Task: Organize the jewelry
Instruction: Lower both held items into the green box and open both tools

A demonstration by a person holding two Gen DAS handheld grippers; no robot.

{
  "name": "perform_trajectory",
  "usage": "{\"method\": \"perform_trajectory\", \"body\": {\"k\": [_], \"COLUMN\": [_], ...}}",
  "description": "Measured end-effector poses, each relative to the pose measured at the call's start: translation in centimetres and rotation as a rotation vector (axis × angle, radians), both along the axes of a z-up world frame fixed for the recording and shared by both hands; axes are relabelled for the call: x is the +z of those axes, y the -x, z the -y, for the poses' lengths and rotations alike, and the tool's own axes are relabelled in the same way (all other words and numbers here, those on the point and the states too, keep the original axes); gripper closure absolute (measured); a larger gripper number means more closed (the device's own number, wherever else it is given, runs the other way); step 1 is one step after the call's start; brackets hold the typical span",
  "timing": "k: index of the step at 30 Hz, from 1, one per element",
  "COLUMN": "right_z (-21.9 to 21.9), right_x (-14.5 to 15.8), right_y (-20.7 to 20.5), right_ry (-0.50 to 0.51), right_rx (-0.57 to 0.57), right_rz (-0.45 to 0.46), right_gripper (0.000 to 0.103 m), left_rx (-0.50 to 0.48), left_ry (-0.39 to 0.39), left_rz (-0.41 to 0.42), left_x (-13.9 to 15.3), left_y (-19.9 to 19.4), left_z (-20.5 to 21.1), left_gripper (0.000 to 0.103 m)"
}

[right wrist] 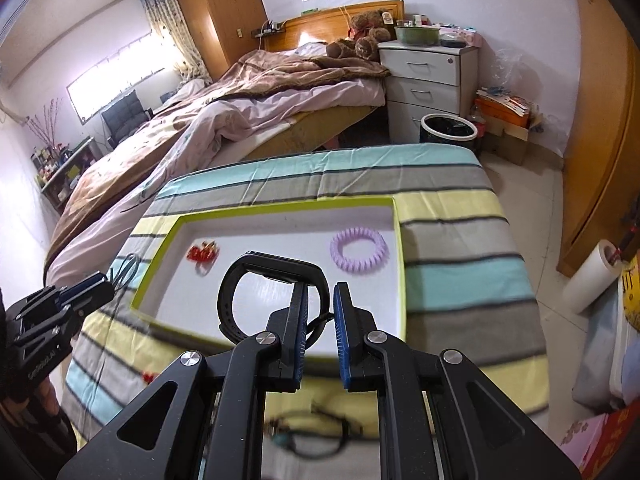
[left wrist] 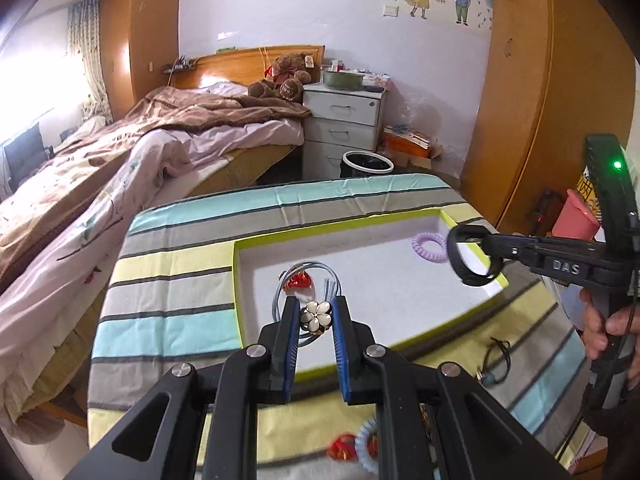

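Claws above the tray (left wrist: pixel 472 300): left claw (left wrist: pixel 316 308) gripping flower brooch (left wrist: pixel 316 317), right claw (right wrist: pixel 320 292) clasping black wristband (right wrist: pixel 256 280)

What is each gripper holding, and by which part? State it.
Left gripper: flower ornament, pinched by its petals. Right gripper: black wristband, apparently held by its strap.

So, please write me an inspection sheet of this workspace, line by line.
Surface: striped cloth covers the table.
Job's things: white tray holds purple coil band, red ornament.
Clutter: dark cord necklace, red piece and pale blue coil band lie outside the tray.
Grippers: left gripper holds flower ring; right gripper holds black wristband over the tray.
Cables: nothing seen.
Surroundings: bed, white drawers, bin.
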State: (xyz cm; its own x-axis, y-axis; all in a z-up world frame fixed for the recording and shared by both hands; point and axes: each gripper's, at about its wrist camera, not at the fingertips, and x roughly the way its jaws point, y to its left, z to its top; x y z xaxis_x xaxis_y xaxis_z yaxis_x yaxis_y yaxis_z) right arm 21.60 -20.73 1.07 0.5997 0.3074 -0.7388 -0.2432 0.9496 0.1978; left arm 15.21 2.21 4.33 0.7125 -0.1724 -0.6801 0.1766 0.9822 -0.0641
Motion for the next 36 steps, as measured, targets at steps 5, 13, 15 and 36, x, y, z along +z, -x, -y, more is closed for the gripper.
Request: {"method": "perform_trajectory", "body": {"k": [5, 13, 15, 36], "right_z": [-1.3, -2.7, -2.9, -3.8], "right_x": [-1.3, -3.1, -3.5, -5.1], "right_y": [-3.3, -6.4, -6.9, -9.2], "right_ry": [0.013, 0.044, 0.052, 0.095], "right_rx": [0.007, 0.02, 0.022, 0.033], "right_rz": [-0.039, -0.086, -0.096, -0.13], "right_gripper": [0.09, 0.09, 0.09, 0.089], "left_rx": [0.005, 0.002, 0.005, 0.014], "left_ry": [0.004, -0.02, -0.022, -0.017], "left_rz": [-0.029, -0.074, -0.086, -0.173], "left_x": [-1.2, -3.3, -3.8, -6.8], "left_y": [-2.9, -5.6, -6.1, -7.5], "left_z": [-0.2, -0.2, -0.3, -0.7], "left_gripper": [0.087, 0.087, 0.087, 0.087]}}
